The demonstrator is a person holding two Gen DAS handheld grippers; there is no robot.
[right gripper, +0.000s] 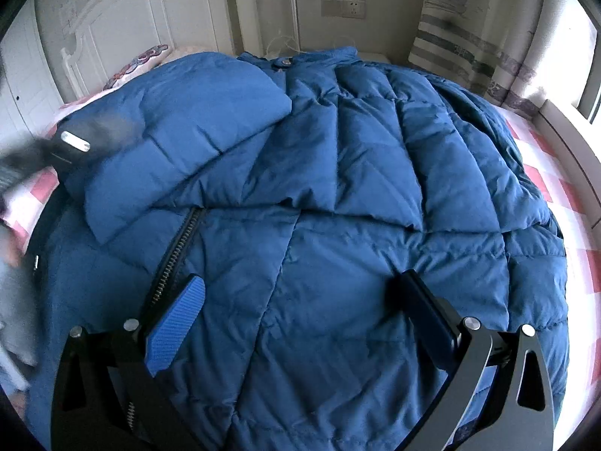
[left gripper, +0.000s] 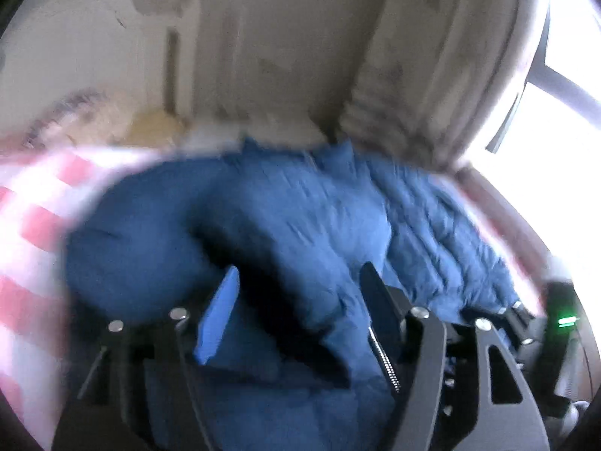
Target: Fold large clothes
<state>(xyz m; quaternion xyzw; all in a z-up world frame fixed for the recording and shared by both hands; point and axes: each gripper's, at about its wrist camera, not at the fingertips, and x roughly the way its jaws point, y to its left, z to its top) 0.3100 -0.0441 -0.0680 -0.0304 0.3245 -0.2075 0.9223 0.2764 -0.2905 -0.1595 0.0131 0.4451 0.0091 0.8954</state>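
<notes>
A large, quilted, dark-blue down jacket is spread across a bed covered by a pink-and-white checked sheet, with its collar and snap button towards the white panelled headboard and its hem towards the cameras. One puffy blue sleeve is already laid diagonally across the chest, and the black toothed zipper is exposed just beyond the blue ribbed pad of the right gripper.

The right gripper is held wide apart directly over the lower body of the jacket; nothing is pinched between its fingers, though whether the tips touch the fabric cannot be told. The left gripper is seen in a blurred view, also spread, with a bunched fold of blue padding lying between its fingers; no closure on it is visible, so it is judged to hold nothing.

The long axis of the jacket runs away from both grippers, from hem to collar. The hem is judged nearest to the right gripper, so a fold of the lower part up towards the collar would be led from there, with the left gripper beside the folded sleeve at the jacket's left edge.
</notes>
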